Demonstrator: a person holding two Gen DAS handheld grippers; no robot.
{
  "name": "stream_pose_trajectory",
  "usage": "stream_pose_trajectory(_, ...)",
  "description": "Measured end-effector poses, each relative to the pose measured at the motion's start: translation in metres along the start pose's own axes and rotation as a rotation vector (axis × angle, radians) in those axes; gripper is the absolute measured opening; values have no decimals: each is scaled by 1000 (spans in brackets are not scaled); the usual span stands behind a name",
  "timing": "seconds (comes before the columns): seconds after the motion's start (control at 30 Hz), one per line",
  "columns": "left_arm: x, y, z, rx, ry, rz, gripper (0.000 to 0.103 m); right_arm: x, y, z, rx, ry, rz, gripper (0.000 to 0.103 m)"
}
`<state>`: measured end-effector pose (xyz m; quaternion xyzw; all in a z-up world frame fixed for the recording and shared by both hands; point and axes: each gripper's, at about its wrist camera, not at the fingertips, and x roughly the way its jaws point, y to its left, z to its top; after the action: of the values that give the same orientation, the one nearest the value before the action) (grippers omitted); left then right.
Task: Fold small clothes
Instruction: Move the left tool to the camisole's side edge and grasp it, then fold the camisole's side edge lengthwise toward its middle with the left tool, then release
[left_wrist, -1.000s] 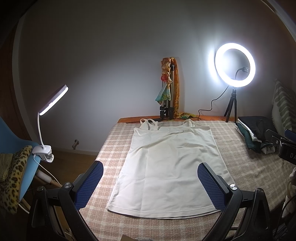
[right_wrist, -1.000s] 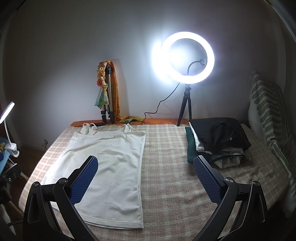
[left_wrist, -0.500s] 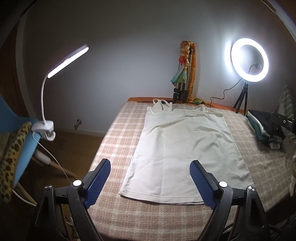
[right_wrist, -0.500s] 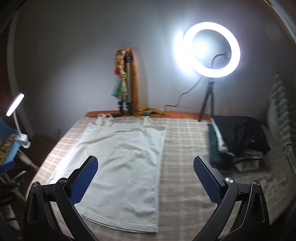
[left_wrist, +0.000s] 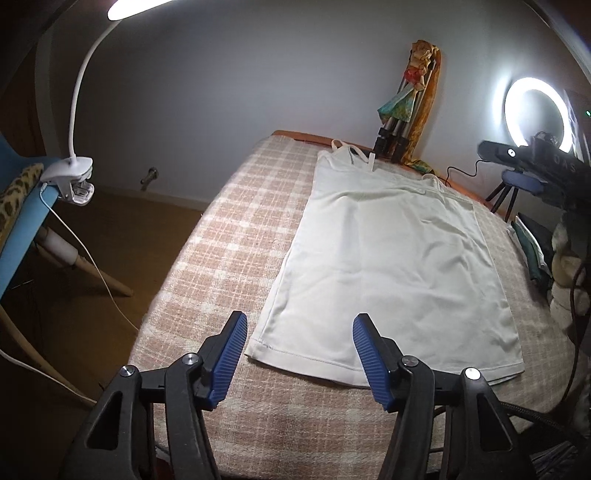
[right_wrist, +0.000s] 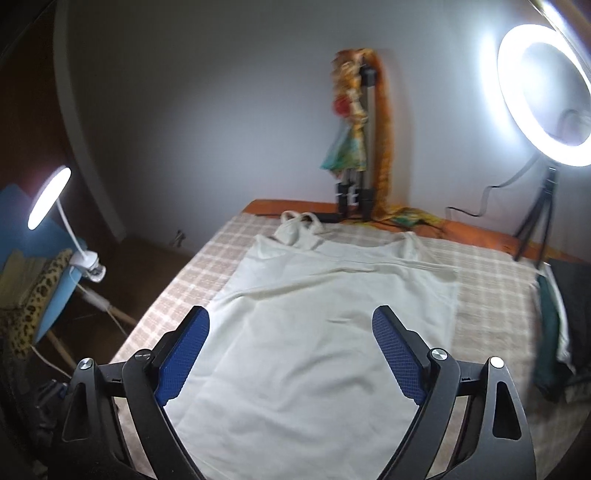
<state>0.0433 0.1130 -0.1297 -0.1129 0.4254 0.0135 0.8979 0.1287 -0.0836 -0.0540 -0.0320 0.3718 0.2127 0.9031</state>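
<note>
A white tank top (left_wrist: 391, 258) lies flat on the checked bed cover (left_wrist: 229, 236), straps toward the wall, hem toward me. My left gripper (left_wrist: 299, 328) is open and empty, just above the hem's near left corner. My right gripper (right_wrist: 291, 332) is open and empty, hovering over the middle of the tank top (right_wrist: 325, 332). The right gripper (left_wrist: 524, 173) also shows at the right edge of the left wrist view.
A ring light on a tripod (right_wrist: 546, 96) and a draped tripod (right_wrist: 354, 147) stand at the wall. A pile of dark clothes (right_wrist: 554, 325) lies on the bed's right side. A clip lamp (left_wrist: 74, 173) sits on a blue chair (left_wrist: 22, 229) at left.
Both grippers moved forward and down toward the tank top. The left one went to the hem's left corner. The right one swung left over the garment. Both stayed open.
</note>
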Motion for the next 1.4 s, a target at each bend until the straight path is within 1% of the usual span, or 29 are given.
stream_pose_trajectory(0.07,11,8,-3,-4,25,10,58,21,6,9,-9,35,36,88)
stream_pose_trajectory(0.1,17,13,-6,-15,44,7,56,34,9,14,-12,54,52,81)
stream_pose_trajectory(0.13,23,19,-8,-33,63,2,54,46,13,19,-15,76,71,77)
stream_pose_trajectory(0.23,40,38,-16,-114,121,-38,51,84,20,30,1,138,125,70)
stream_pose_trajectory(0.3,48,47,-19,-165,152,-70,48,109,25,36,14,169,145,63)
stream_pose_trajectory(0.37,53,50,-21,-193,164,-91,48,135,31,43,24,202,156,63)
stream_pose_trajectory(0.43,52,49,-19,-191,161,-96,48,159,38,49,24,232,163,63)
stream_pose_trajectory(0.47,53,47,-18,-182,160,-93,47,171,42,51,21,243,157,62)
stream_pose_trajectory(0.5,54,46,-17,-180,159,-92,45,183,46,53,18,259,150,58)
stream_pose_trajectory(0.57,57,44,-15,-186,161,-105,41,207,52,57,17,293,148,50)
stream_pose_trajectory(0.6,57,43,-14,-187,160,-109,40,218,53,59,20,312,146,49)
stream_pose_trajectory(0.63,57,41,-13,-185,160,-116,36,227,55,61,24,328,139,49)
stream_pose_trajectory(0.67,59,40,-12,-180,162,-119,35,236,56,62,25,338,129,49)
stream_pose_trajectory(0.7,60,38,-12,-179,164,-125,31,244,57,64,23,345,120,49)
stream_pose_trajectory(0.73,61,37,-11,-180,166,-131,23,251,58,66,19,353,110,49)
stream_pose_trajectory(0.77,63,37,-11,-183,170,-140,19,255,60,67,16,359,96,49)
stream_pose_trajectory(0.8,64,36,-10,-185,171,-146,13,260,61,69,12,367,84,49)
stream_pose_trajectory(0.9,63,36,-10,-193,168,-162,6,272,62,72,5,386,57,49)
stream_pose_trajectory(1.07,56,33,-5,-184,131,-172,3,290,64,70,-11,419,13,49)
stream_pose_trajectory(1.13,51,28,-3,-164,111,-173,3,298,68,70,-47,413,-11,47)
stream_pose_trajectory(1.17,48,25,-2,-148,101,-169,3,299,71,70,-69,413,-24,43)
stream_pose_trajectory(1.2,46,21,-1,-131,92,-164,3,299,72,70,-87,412,-42,33)
stream_pose_trajectory(1.23,44,17,0,-114,85,-161,2,299,73,70,-102,411,-66,27)
stream_pose_trajectory(1.27,42,13,0,-100,79,-163,2,299,72,71,-113,411,-86,16)
stream_pose_trajectory(1.3,39,10,1,-89,73,-167,2,299,70,72,-114,414,-86,9)
stream_pose_trajectory(1.4,33,-1,2,-50,53,-176,2,299,58,77,-79,416,-51,3)
